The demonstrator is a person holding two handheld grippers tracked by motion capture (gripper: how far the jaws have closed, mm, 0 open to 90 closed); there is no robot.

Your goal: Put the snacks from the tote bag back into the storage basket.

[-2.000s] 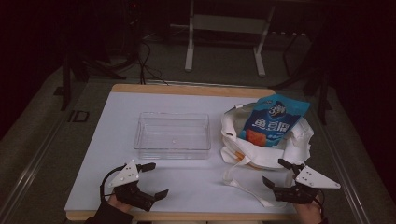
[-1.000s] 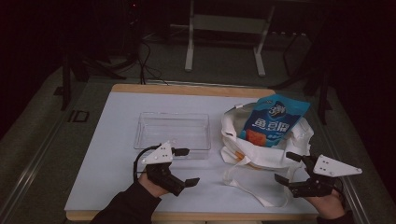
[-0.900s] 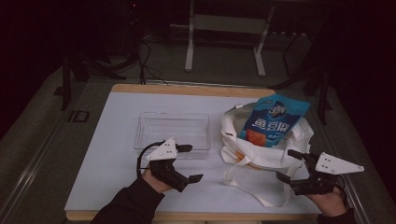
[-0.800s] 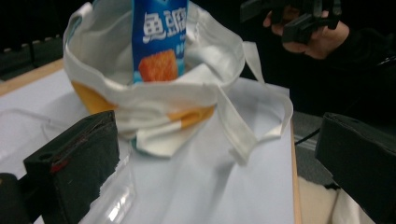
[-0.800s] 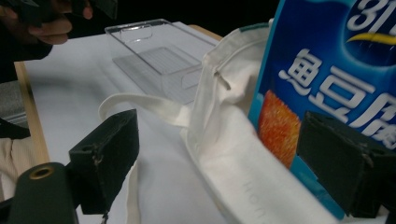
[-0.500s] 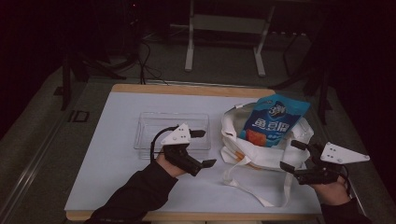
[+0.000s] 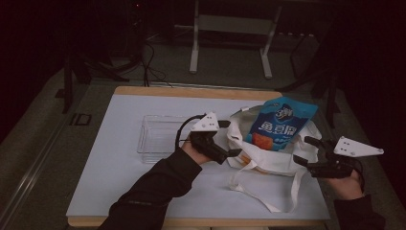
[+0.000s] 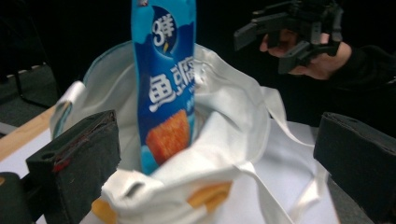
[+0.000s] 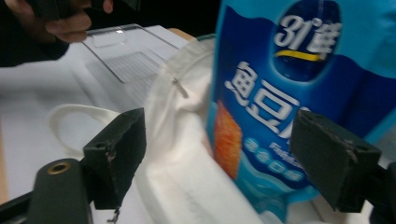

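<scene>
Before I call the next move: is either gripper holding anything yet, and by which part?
Nothing is held. The left gripper is open at the tote bag's rim, the right gripper open beside the bag; the snack packet stands inside it, ungripped.

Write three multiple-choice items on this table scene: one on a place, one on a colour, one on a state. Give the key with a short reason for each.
1. Where does the clear tray lie?
A. to the left of the tote bag
B. inside the tote bag
C. on the floor

2. What colour is most of the snack packet?
A. green
B. blue
C. black

3. How stand the jaws of the left claw?
A. shut on the tray
C. shut on a bag strap
B. open, holding nothing

Key: 1 A, the high view shows the tray on the table left of the bag. 2 B, its face is blue with white lettering. 3 B, the left gripper view shows both jaws wide apart either side of the bag.
</scene>
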